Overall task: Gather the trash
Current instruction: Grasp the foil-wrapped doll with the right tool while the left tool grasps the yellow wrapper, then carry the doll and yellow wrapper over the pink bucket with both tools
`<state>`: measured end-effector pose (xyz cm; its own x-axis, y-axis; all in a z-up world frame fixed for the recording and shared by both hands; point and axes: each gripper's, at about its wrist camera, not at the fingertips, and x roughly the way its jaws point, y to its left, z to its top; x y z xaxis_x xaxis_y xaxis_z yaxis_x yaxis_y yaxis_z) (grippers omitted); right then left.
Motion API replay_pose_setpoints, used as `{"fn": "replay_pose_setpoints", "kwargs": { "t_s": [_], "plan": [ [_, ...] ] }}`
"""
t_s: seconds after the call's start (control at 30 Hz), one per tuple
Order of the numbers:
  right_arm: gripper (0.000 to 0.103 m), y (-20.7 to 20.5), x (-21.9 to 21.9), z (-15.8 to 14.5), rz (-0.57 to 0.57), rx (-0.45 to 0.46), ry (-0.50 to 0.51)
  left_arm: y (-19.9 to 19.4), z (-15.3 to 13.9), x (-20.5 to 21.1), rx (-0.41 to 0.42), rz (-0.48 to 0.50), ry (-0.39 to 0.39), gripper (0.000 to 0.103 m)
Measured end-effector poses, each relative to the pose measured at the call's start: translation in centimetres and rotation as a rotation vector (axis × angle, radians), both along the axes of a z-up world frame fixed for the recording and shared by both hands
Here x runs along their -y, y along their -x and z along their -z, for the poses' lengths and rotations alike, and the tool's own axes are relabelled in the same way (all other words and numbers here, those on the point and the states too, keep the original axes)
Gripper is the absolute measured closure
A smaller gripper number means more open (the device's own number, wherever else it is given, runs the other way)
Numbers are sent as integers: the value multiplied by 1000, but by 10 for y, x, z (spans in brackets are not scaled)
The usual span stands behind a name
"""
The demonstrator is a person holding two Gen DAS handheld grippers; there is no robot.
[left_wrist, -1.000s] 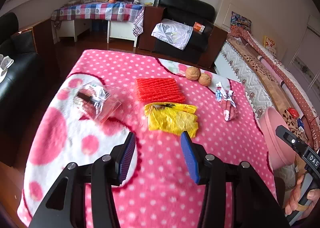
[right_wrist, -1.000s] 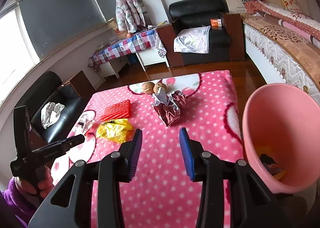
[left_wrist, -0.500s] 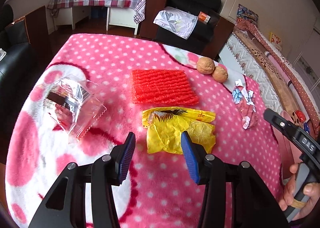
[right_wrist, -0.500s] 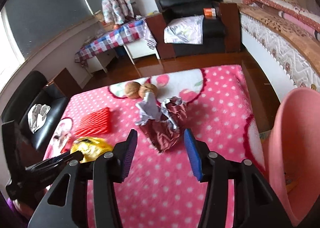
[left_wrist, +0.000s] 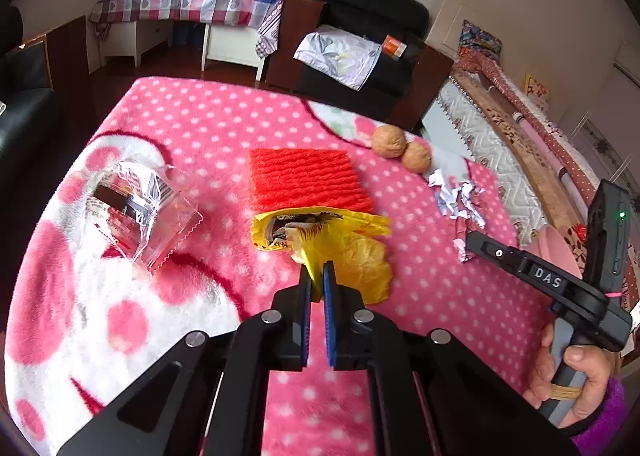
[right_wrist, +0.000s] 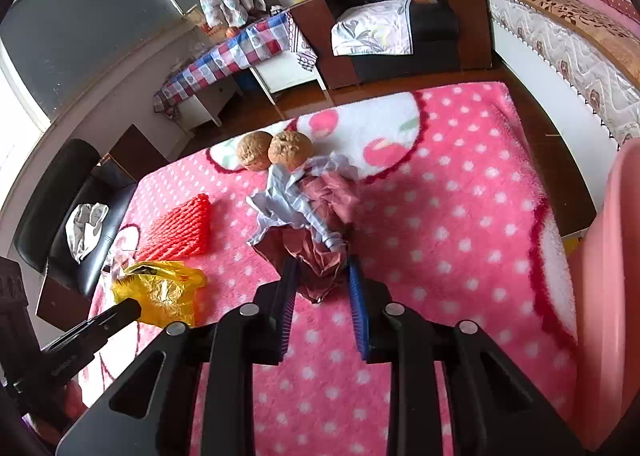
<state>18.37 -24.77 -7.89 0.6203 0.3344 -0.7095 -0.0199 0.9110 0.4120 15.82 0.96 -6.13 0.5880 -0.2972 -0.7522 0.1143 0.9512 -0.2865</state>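
In the left wrist view, the left gripper (left_wrist: 317, 278) sits at lower centre, its blue pads clenched on a pinch of the yellow plastic bag (left_wrist: 344, 252), which lies mid-frame on the pink dotted blanket (left_wrist: 200, 124). Above the bag is a red mesh pad (left_wrist: 306, 178); a clear wrapper (left_wrist: 136, 208) lies at the left and two walnuts (left_wrist: 402, 148) at the upper right. In the right wrist view, the right gripper (right_wrist: 322, 276) stands parted at centre, its fingers either side of the crumpled maroon wrapper (right_wrist: 316, 232), not yet pressing it. A pink bin (right_wrist: 608, 296) fills the right edge.
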Motion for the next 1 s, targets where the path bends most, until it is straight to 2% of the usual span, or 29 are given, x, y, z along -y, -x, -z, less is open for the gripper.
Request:
{"fn": "replay_pose_setpoints", "kwargs": {
  "t_s": [0.33, 0.53, 0.73, 1.0],
  "plan": [
    [82, 34, 14, -31, 0, 87, -16, 20, -30, 5, 55, 17, 20, 100],
    [82, 60, 31, -47, 30, 116, -15, 29, -50, 23, 94, 66, 21, 100],
    [82, 88, 57, -62, 86, 156, 1, 39, -73, 55, 135, 145, 20, 100],
    [82, 130, 113, -77, 225, 186, 44, 52, -97, 119, 184, 288, 22, 100]
  ]
}}
